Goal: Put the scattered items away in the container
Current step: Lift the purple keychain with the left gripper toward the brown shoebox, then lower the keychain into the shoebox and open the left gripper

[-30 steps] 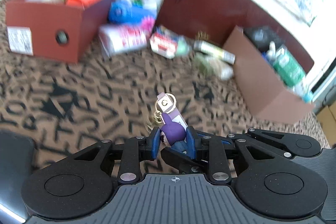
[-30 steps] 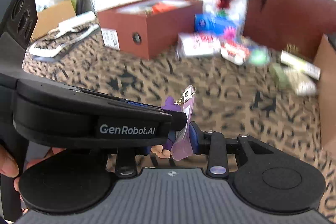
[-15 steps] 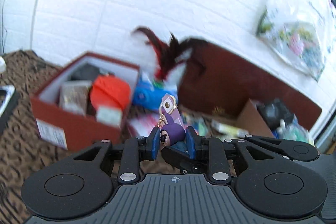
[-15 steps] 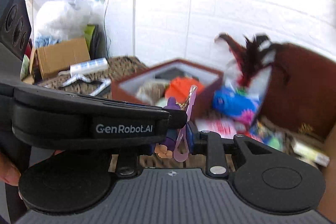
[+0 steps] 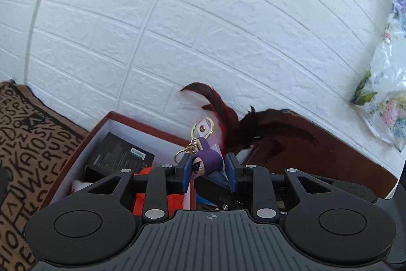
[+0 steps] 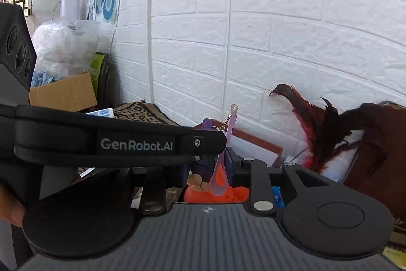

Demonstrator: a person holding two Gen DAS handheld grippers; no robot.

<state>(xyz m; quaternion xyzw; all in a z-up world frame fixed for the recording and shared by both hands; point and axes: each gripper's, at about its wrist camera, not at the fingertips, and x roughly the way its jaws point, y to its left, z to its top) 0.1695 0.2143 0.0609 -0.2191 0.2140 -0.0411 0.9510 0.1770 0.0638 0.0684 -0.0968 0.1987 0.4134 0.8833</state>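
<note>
The purple figure keychain (image 5: 206, 164) is sitting pinched between both claws, hanging over the open red box (image 5: 106, 118), above its far right corner. The left claw (image 5: 208, 170) is easing its jaws apart, though its blue pads are still flanking the purple head closely. The right claw (image 6: 210, 169) is clamping the figure and its pale strap (image 6: 220, 177) from the side. In my judgement, the risk is a snag: the gold ring (image 5: 203, 127) and chain are dangling loose, and could be catching a pad as the grips let go, dragging the toy outside the rim. The dark red feathers (image 5: 253, 128) beside the box could also be getting brushed. Inside, a black carton (image 5: 119, 156) and something orange (image 6: 228, 192) are lying. The box is resting on a lettered brown cloth (image 5: 28, 144), against a white brick-pattern wall (image 5: 203, 29).
</note>
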